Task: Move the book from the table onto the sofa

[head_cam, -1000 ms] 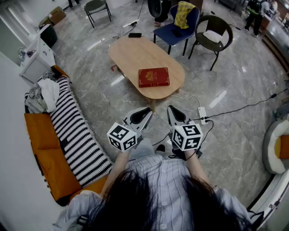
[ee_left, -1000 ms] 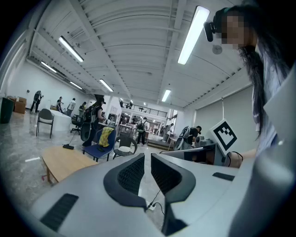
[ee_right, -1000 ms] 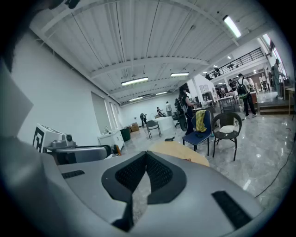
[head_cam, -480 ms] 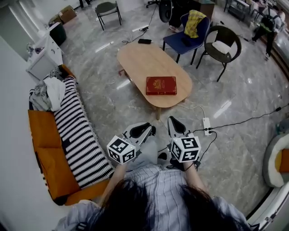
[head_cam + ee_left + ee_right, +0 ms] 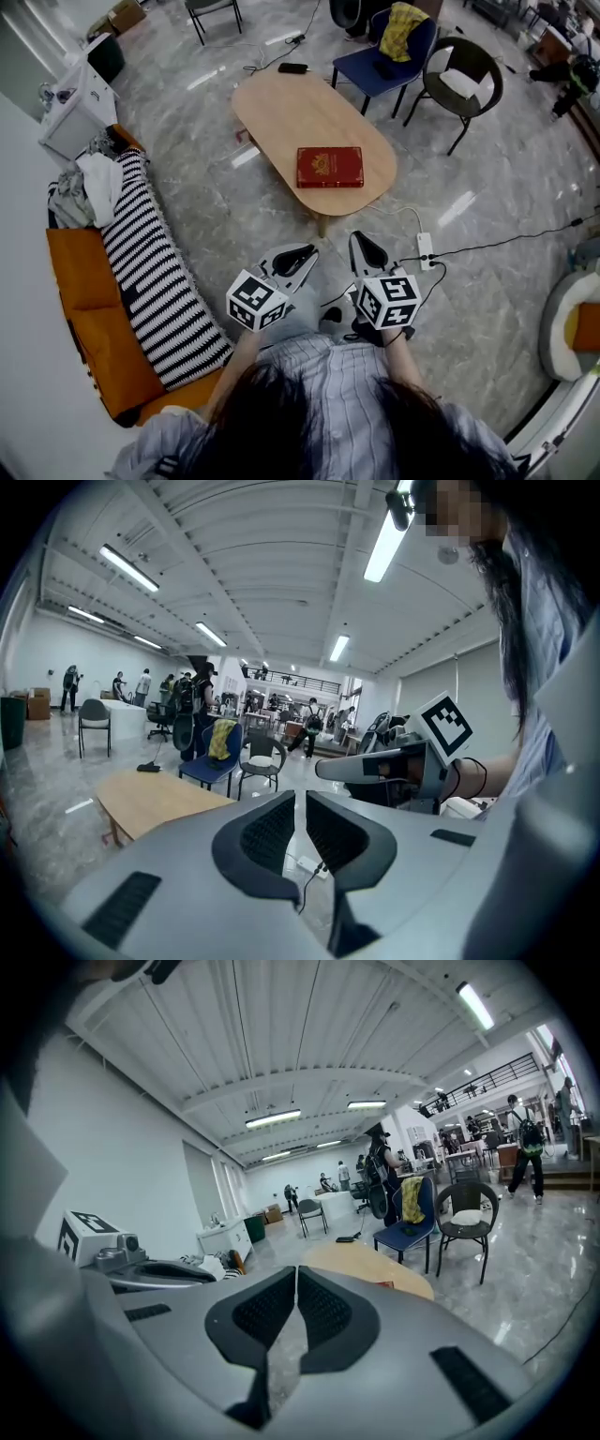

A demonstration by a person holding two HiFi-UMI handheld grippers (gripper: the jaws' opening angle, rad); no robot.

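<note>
A red book (image 5: 329, 167) lies near the front end of the oval wooden table (image 5: 281, 108). The orange sofa (image 5: 89, 328) runs along the left wall, with a black-and-white striped blanket (image 5: 155, 272) over its seat. My left gripper (image 5: 307, 253) is shut and empty, held low in front of me, short of the table. My right gripper (image 5: 360, 241) is beside it, also shut and empty. In the left gripper view the table (image 5: 150, 799) shows at the left; in the right gripper view its top (image 5: 361, 1262) and a sliver of the book (image 5: 384, 1283) show ahead.
A blue chair (image 5: 389, 56) with a yellow cloth and a dark round chair (image 5: 459, 84) stand behind the table. A white power strip (image 5: 424, 251) with cables lies on the floor by my right gripper. Clothes (image 5: 89, 187) pile on the sofa's far end. A white cabinet (image 5: 75, 112) stands beyond.
Both grippers have sunk a little and shifted slightly, staying shut. The view has swung, so the table and book sit a bit differently in the picture.
</note>
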